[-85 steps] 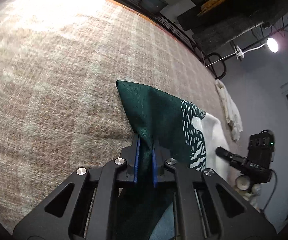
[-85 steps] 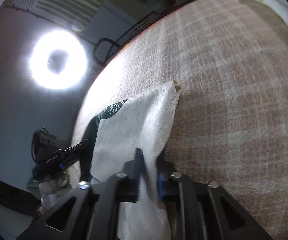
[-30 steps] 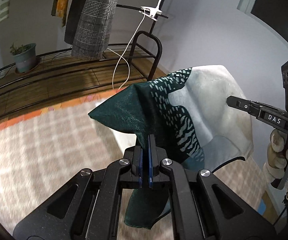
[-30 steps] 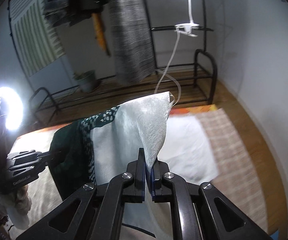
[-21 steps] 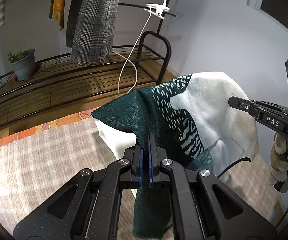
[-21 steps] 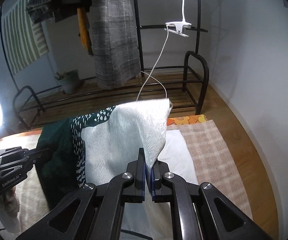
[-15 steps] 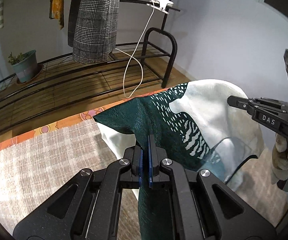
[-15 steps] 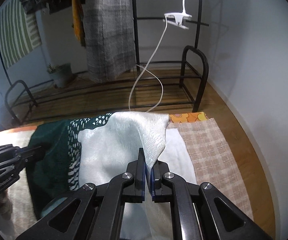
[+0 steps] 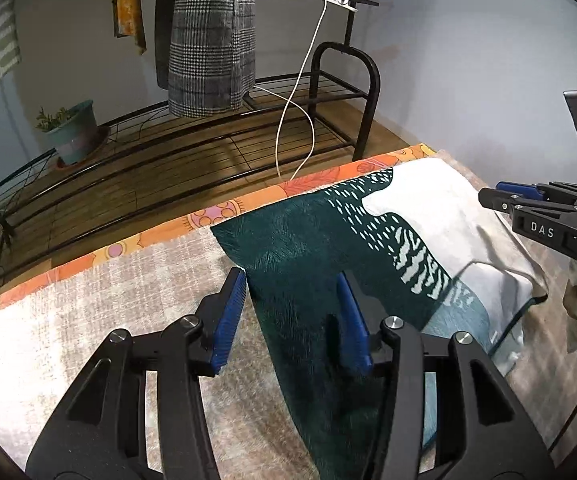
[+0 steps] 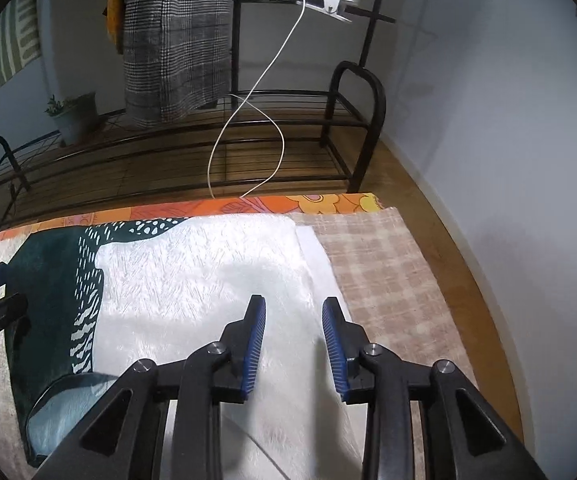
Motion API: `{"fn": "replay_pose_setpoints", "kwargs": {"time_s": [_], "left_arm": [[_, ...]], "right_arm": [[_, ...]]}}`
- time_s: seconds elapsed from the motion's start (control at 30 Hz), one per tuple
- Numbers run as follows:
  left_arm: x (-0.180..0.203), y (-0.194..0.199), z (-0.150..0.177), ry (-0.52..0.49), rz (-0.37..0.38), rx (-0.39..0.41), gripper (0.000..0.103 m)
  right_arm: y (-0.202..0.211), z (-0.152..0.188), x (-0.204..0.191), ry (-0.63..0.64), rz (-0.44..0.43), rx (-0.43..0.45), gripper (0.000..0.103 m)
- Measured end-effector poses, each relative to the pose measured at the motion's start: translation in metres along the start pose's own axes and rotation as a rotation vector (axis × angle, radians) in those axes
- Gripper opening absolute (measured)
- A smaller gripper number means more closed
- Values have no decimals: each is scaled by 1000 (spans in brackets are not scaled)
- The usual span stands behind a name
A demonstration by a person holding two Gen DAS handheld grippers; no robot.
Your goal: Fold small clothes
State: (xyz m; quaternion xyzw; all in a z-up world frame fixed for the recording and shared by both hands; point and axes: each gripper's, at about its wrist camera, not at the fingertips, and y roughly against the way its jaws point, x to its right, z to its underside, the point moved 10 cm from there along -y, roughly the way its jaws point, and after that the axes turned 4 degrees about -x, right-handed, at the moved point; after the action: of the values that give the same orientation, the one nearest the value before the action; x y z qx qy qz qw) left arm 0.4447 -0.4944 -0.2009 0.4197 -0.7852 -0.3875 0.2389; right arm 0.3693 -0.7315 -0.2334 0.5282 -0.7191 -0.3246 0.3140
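Flat on the plaid blanket [image 10: 372,264], green-and-white cloth [image 9: 328,248], long axis toward both wide-open, empty claws [image 9: 292,316] [image 10: 293,340].

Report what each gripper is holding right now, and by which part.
Nothing. The left gripper and right gripper are both open above the green-and-white cloth lying flat.

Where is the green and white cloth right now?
The cloth lies flat on the checked blanket, its far edge by the orange border, green end under the open left gripper, white end under the open right gripper.
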Motion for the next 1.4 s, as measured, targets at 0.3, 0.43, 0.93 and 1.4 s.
{"fn": "replay_pose_setpoints", "kwargs": {"time_s": [0.3,0.43,0.93,1.4], "left_arm": [[-1,51,9,3,-9,23,49],[-3,84,13,4,-8,52,49],[-12,245,52,-9,-6,178,49],[-11,342,161,-34,33,197,58]], "right_arm": [[56,-3,-11,1,-24,58,31],[96,-1,-14,2,-32,90,31],[247,40,-58,-14,-83,187,32],[328,142,-98,-93,-115,210,51]]}}
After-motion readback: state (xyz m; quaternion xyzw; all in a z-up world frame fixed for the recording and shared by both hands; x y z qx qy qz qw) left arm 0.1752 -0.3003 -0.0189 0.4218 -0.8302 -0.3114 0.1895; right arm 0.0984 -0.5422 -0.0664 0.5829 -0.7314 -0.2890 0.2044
